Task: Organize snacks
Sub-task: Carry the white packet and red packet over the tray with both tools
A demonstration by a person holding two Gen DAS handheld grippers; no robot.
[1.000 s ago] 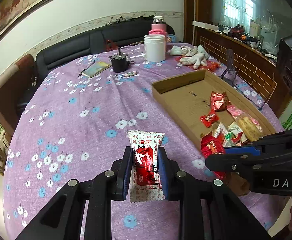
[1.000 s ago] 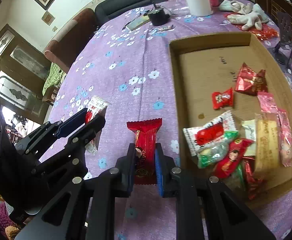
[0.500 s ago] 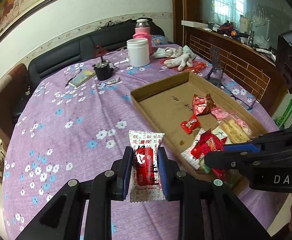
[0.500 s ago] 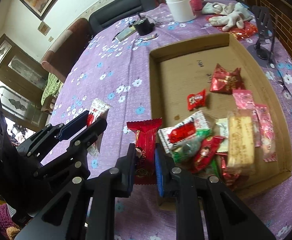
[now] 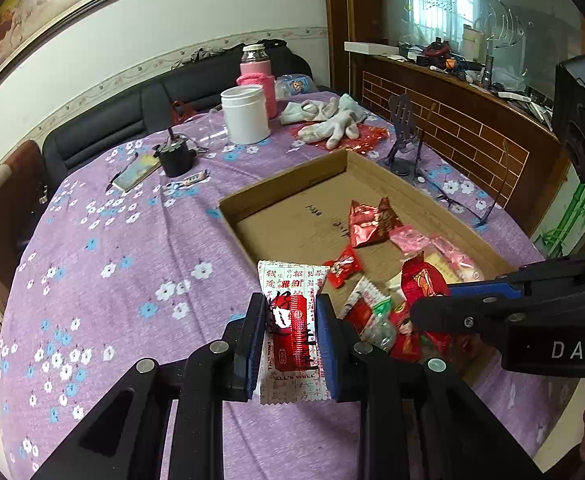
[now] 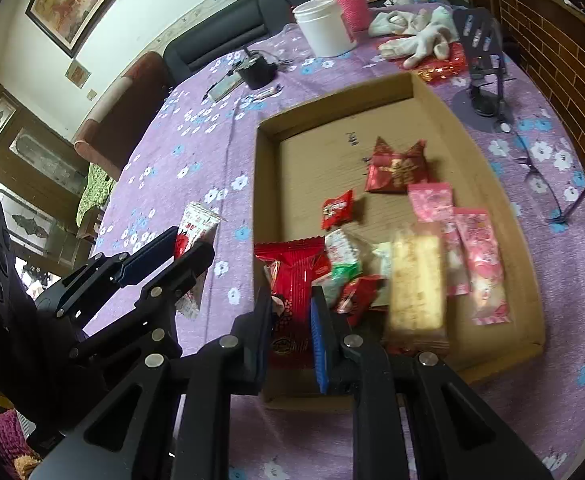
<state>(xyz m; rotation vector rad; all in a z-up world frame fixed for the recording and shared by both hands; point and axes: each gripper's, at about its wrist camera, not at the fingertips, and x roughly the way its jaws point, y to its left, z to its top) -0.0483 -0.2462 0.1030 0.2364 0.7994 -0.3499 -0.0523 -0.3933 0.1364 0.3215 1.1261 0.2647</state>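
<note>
My left gripper [image 5: 290, 312] is shut on a white-and-red snack packet [image 5: 292, 320], held above the tablecloth just left of the cardboard tray's [image 5: 280, 194] near left corner. The same packet [image 6: 194, 232] shows in the right wrist view. My right gripper [image 6: 290, 308] is shut on a red snack bar [image 6: 296, 280], which hangs over the near left corner of the tray [image 6: 266, 184]. Several wrapped snacks lie in the tray: a shiny red pouch [image 6: 398, 168], a small red candy [image 6: 336, 210], pink packets [image 6: 476, 256] and a long beige bar [image 6: 414, 284].
On the purple floral tablecloth [image 5: 104, 264] behind the tray stand a white jar [image 5: 245, 114], a pink-sleeved bottle [image 5: 257, 70], white gloves [image 5: 328, 118], a small black cup [image 5: 176, 158], a phone [image 5: 136, 172] and a purple phone stand [image 5: 404, 140]. Glasses [image 6: 560, 184] lie right of the tray.
Both grippers have carried their packets rightward across the cloth toward the tray; the red bar now hangs over the tray's near left corner. Both grips are unchanged.
</note>
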